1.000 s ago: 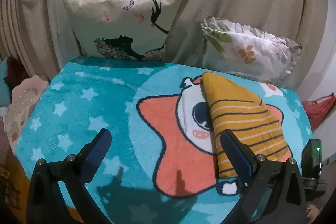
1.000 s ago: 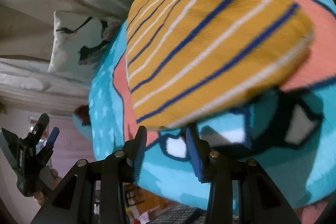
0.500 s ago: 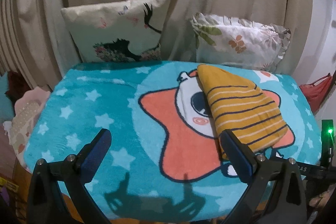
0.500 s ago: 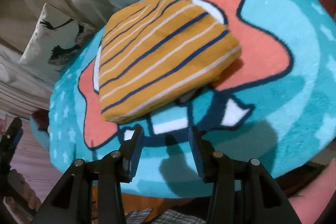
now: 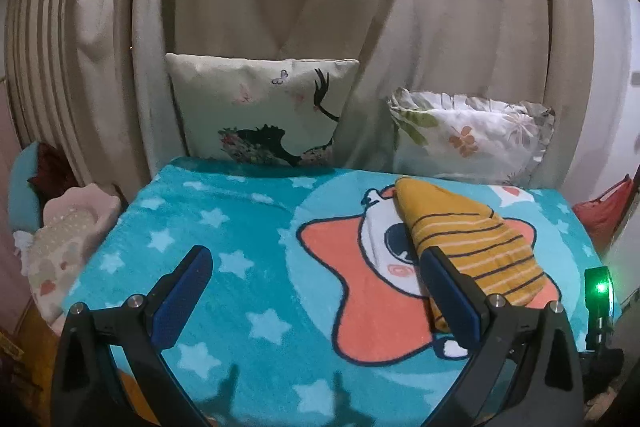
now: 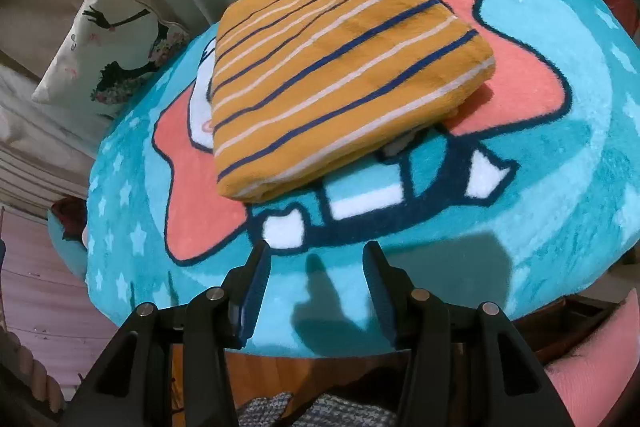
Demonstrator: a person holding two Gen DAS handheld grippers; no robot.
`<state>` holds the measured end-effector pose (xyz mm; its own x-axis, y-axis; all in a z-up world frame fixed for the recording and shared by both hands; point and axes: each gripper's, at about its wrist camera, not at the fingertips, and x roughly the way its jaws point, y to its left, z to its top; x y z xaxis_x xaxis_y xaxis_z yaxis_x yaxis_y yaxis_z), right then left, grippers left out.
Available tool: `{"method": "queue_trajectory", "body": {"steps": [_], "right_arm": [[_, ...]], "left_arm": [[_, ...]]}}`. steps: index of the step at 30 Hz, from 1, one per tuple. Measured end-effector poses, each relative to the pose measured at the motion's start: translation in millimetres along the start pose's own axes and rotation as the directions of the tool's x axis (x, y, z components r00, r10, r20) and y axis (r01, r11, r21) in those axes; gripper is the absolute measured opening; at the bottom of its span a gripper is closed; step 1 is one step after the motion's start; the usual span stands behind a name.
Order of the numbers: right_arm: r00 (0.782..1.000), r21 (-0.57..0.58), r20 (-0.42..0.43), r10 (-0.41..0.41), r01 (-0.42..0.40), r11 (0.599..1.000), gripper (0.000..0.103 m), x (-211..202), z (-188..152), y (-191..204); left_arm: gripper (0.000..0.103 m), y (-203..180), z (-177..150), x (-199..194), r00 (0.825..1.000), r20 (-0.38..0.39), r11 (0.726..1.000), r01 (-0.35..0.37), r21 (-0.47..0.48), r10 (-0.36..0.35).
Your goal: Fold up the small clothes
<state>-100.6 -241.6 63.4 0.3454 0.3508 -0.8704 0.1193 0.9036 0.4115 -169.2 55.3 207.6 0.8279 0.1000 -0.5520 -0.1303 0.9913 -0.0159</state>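
A folded mustard garment [image 6: 336, 87] with navy and white stripes lies flat on the teal star blanket [image 6: 540, 155]. In the left wrist view the same garment [image 5: 472, 239] sits at the right, partly behind my right-hand finger. My left gripper [image 5: 316, 267] is open wide above the blanket's near part, with nothing between its fingers. My right gripper [image 6: 316, 255] hangs over the blanket's front edge, short of the garment; its jaws are opening and hold nothing.
Two cushions lean on the beige curtain at the back: a cream one with a black silhouette [image 5: 260, 111] and a floral one [image 5: 468, 139]. A pink dotted cushion [image 5: 68, 243] lies left of the blanket. Red fabric [image 5: 600, 211] sits at the right.
Both grippers have drawn back and up from the garment, which now looks smaller and lies free. The right gripper's fingers have spread a little wider.
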Motion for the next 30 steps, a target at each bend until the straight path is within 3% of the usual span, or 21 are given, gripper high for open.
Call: {"method": "queue_trajectory", "body": {"steps": [4, 9, 13, 16, 19, 23, 26, 30], "right_arm": [[1.000, -0.033, 0.015, -0.021, 0.022, 0.999, 0.052, -2.0, -4.2, 11.5], [0.999, -0.035, 0.034, -0.038, 0.039, 0.999, 0.052, -5.6, -7.2, 15.0], [0.997, -0.038, 0.050, -0.051, 0.053, 0.998, 0.052, -9.3, -8.8, 17.1], [0.996, -0.036, 0.062, -0.061, 0.064, 0.997, 0.052, -12.2, -11.1, 16.8], [0.994, -0.036, 0.071, -0.081, 0.084, 0.996, 0.052, -14.4, -13.6, 15.2], [0.988, -0.042, 0.075, -0.137, 0.140, 0.989, 0.055, -16.4, -15.4, 14.2], [0.980, -0.049, 0.085, -0.181, 0.185, 0.981, 0.055, -20.5, -17.5, 10.6], [0.963, -0.076, 0.110, -0.246, 0.255, 0.964, 0.056, -28.4, -17.4, 6.6]], "left_arm": [[0.103, 1.7, -1.0, -16.0, 0.996, 0.075, 0.999, -0.044, 0.010, 0.043], [0.103, 5.9, 0.9, -31.4, 0.993, 0.115, 1.000, -0.025, -0.004, 0.025], [0.103, 6.7, 4.1, -54.8, 0.973, 0.220, 0.997, -0.071, -0.008, 0.071], [0.103, 6.2, 7.6, -65.2, 0.965, 0.257, 0.998, -0.055, 0.007, 0.051], [0.103, 4.9, 7.1, -60.1, 0.978, 0.209, 0.999, 0.006, 0.034, -0.013], [0.103, -2.9, -5.2, -21.7, 0.998, -0.005, 0.995, 0.067, 0.069, -0.067], [0.103, -13.7, -19.9, 4.7, 0.993, -0.114, 0.993, 0.055, 0.107, -0.042], [0.103, -29.1, -40.9, 28.2, 0.970, -0.237, 0.989, 0.085, 0.120, -0.055]]}}
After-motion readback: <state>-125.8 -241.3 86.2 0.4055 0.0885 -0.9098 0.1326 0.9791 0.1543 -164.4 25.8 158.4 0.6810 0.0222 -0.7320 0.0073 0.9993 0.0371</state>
